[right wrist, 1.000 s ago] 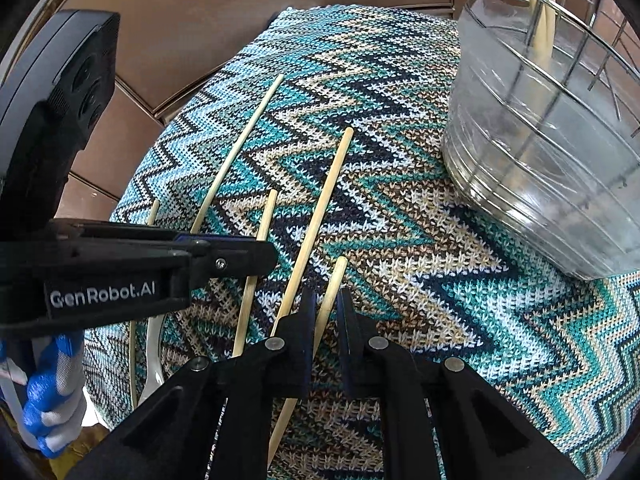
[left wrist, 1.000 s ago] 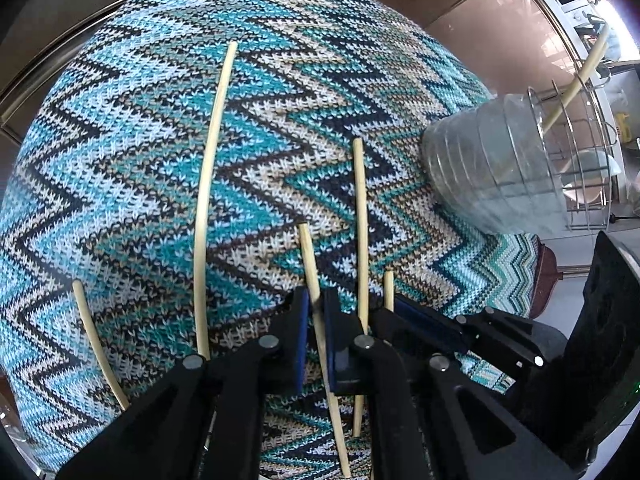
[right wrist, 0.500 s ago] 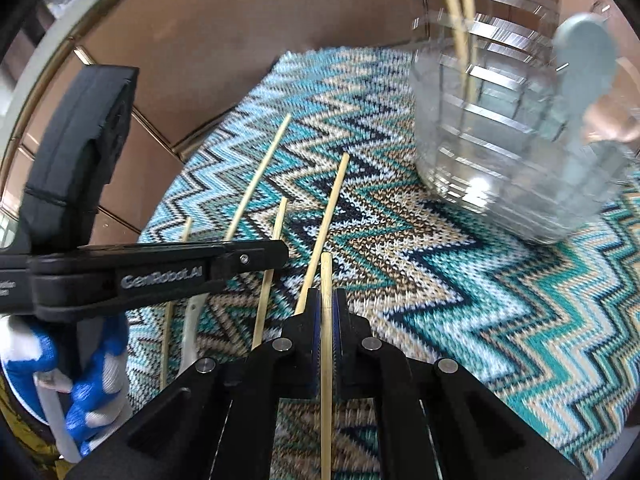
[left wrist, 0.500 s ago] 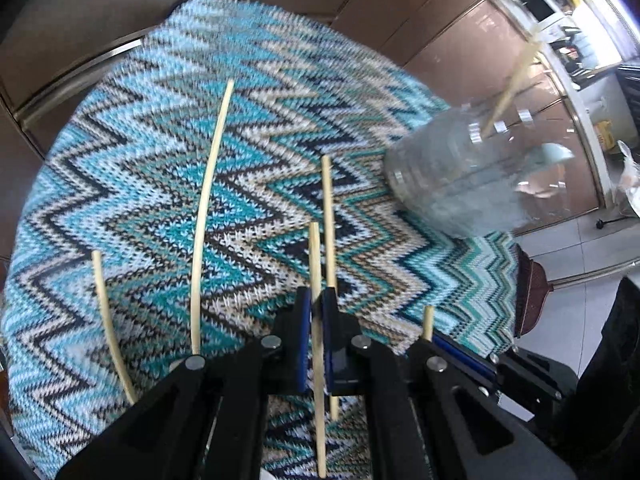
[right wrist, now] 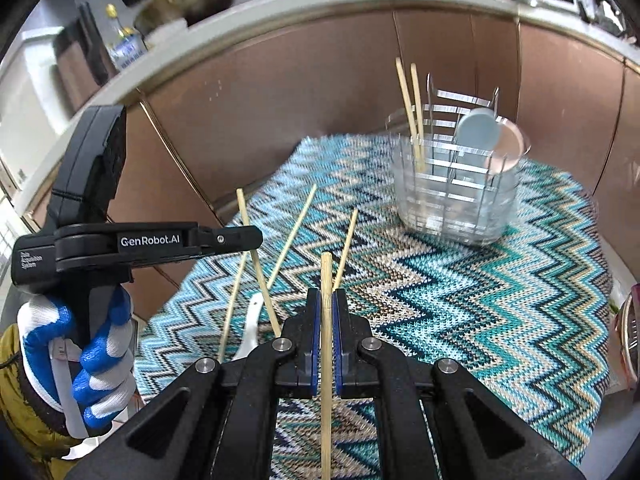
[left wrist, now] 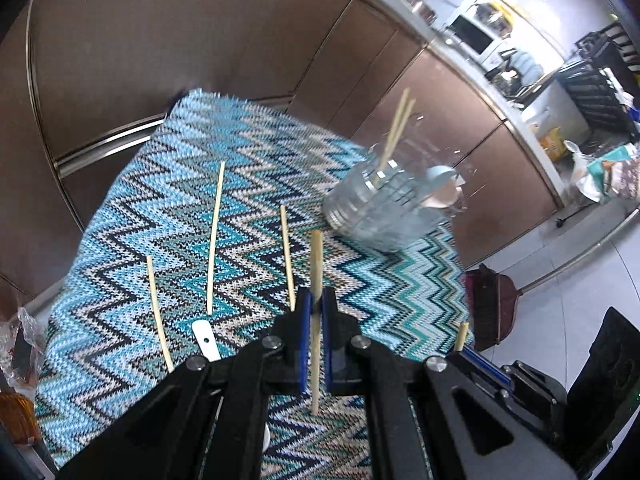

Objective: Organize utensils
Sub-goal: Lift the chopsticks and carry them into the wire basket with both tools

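Zigzag-knit teal, cream and navy cloth (right wrist: 460, 300) over the bench. Far right, clear ribbed plastic holder (right wrist: 456, 196) with two upright chopsticks. Left gripper (left wrist: 316, 312) clamped on a slim bamboo chopstick (left wrist: 316, 264); right gripper (right wrist: 326, 312) clamped on another pale chopstick (right wrist: 326, 276), both lifted clear.

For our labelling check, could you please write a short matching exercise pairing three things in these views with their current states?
Things:
1. left gripper
2. clear ribbed plastic utensil holder
3. white plastic spoon

States:
A. lies flat on the blue zigzag knitted cloth
B. stands upright with two bamboo chopsticks inside
C. shut on one bamboo chopstick

Pairs: 1-C, 2-B, 3-A
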Demonstrator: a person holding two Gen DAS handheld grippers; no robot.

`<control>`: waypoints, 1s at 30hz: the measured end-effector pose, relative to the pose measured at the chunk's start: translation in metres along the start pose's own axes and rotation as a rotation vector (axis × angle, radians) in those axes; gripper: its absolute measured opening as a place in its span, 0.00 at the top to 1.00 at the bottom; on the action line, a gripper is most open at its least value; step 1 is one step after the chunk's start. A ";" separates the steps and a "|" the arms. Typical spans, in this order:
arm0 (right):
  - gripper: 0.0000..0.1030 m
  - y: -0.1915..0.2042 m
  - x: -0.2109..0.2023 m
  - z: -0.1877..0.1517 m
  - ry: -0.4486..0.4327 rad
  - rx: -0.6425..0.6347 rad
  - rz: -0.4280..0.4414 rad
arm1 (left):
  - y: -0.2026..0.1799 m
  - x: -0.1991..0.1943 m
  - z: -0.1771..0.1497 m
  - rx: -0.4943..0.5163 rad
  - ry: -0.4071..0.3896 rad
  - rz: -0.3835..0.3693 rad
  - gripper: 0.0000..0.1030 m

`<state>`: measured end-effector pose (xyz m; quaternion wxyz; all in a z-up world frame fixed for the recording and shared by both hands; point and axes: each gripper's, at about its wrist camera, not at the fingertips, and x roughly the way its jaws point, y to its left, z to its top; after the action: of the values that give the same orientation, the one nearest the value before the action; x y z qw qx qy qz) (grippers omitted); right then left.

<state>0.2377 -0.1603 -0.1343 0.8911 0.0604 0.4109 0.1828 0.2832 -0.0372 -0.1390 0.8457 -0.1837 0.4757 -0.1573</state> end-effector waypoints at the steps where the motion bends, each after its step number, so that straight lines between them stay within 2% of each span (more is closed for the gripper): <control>1: 0.95 0.001 -0.006 -0.001 -0.018 -0.004 -0.002 | -0.003 -0.008 -0.002 0.010 -0.014 -0.003 0.96; 9: 0.95 -0.004 -0.036 0.005 -0.168 0.002 -0.005 | -0.033 -0.038 0.003 0.111 -0.087 -0.017 0.96; 15: 0.95 -0.023 -0.043 0.025 -0.242 0.008 -0.019 | -0.048 -0.046 0.025 0.144 -0.102 -0.054 0.96; 21: 0.95 -0.035 -0.052 0.072 -0.367 -0.010 -0.010 | -0.062 -0.055 0.067 0.154 -0.155 -0.101 0.96; 30: 0.95 -0.049 -0.052 0.153 -0.595 -0.048 0.020 | -0.087 -0.056 0.141 0.178 -0.292 -0.149 0.96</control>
<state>0.3358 -0.2187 -0.0093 0.9717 0.0941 0.1268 0.1758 0.3687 -0.0669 0.0106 0.9047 -0.1638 0.3171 -0.2326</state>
